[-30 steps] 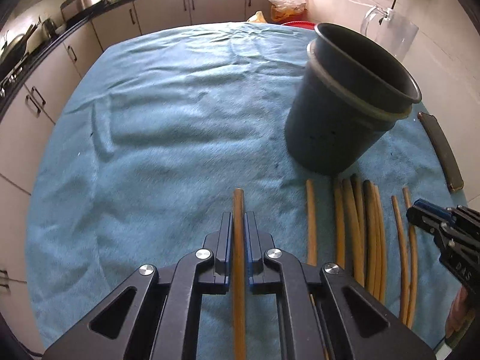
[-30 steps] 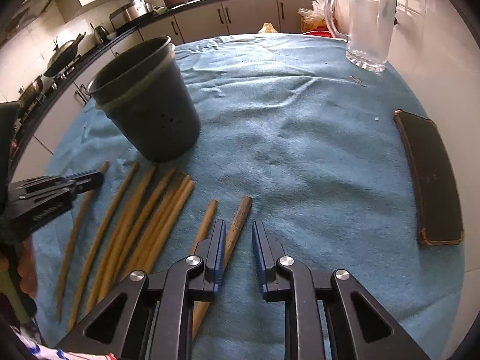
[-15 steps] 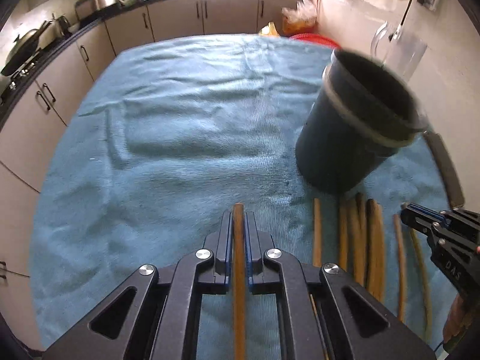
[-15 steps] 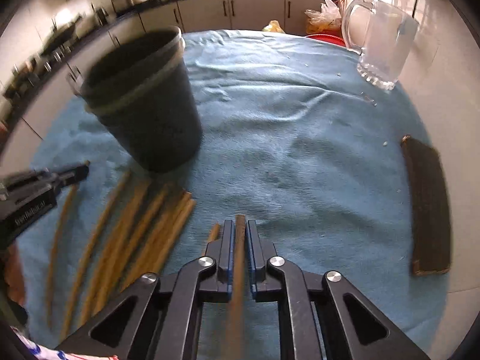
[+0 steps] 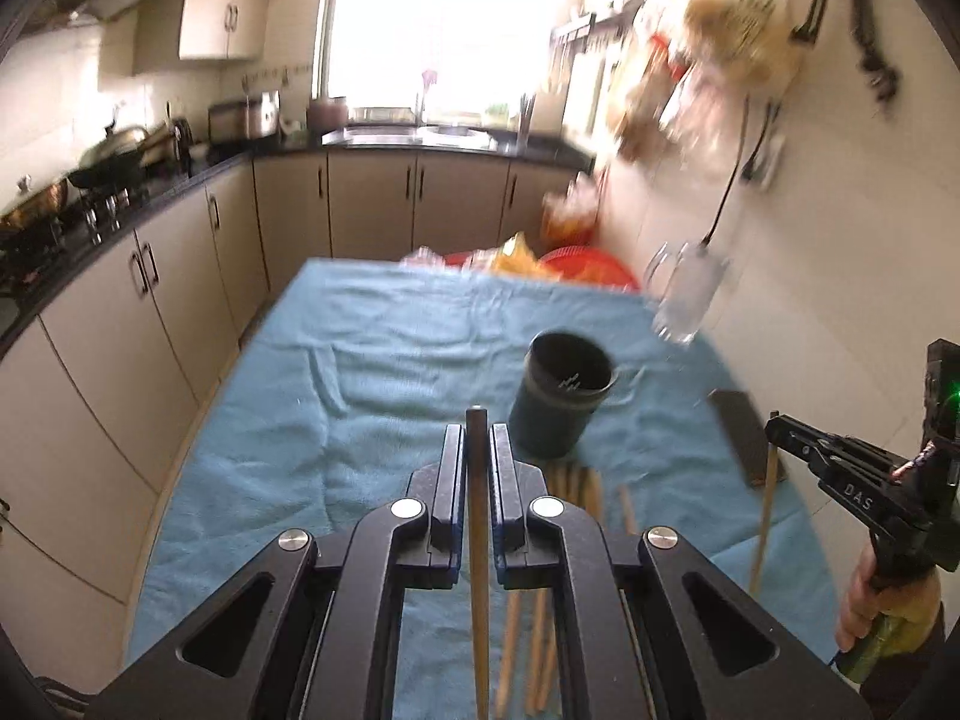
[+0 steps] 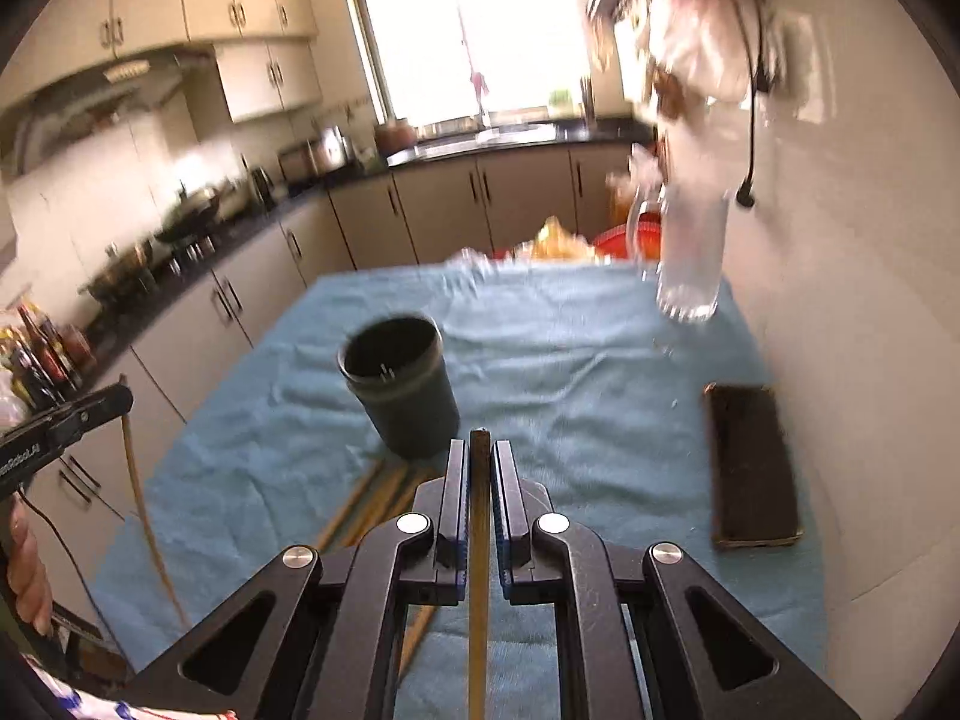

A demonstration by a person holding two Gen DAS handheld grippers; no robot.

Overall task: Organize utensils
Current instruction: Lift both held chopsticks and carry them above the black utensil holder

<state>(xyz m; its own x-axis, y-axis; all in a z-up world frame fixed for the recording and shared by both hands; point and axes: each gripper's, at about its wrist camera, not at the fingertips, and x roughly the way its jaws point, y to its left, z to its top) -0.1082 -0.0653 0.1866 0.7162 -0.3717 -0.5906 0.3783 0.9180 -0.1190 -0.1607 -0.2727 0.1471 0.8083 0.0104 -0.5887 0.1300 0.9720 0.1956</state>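
Chopsticks are clamped in both tools, one apiece, and both are lifted clear of the blue cloth (image 5: 372, 360) that covers the table. The left gripper (image 5: 478, 450) has its jaws clenched on a pale wooden chopstick (image 5: 479, 546), which runs straight down between the fingers with its blunt tip poking just above them. The right gripper (image 6: 480, 468) is clenched the same way on a darker chopstick (image 6: 478, 552), its squared end showing just past the fingertips. Seen from the left camera, the right tool sits off at the frame's right edge with its stick hanging down below the jaws; seen from the right camera, the left tool appears at the far left with its stick drooping likewise. A dark round holder (image 6: 399, 387) stands upright on the cloth, ahead of both grippers, and its mouth is open. Beside its base lie the remaining chopsticks (image 6: 378, 498), bunched together on the cloth. A clear glass pitcher (image 6: 690, 258) stands at the far right corner of the table by the wall, somewhat blurred. A flat dark case (image 6: 750, 468) lies on the cloth near the right edge, well apart from the holder.
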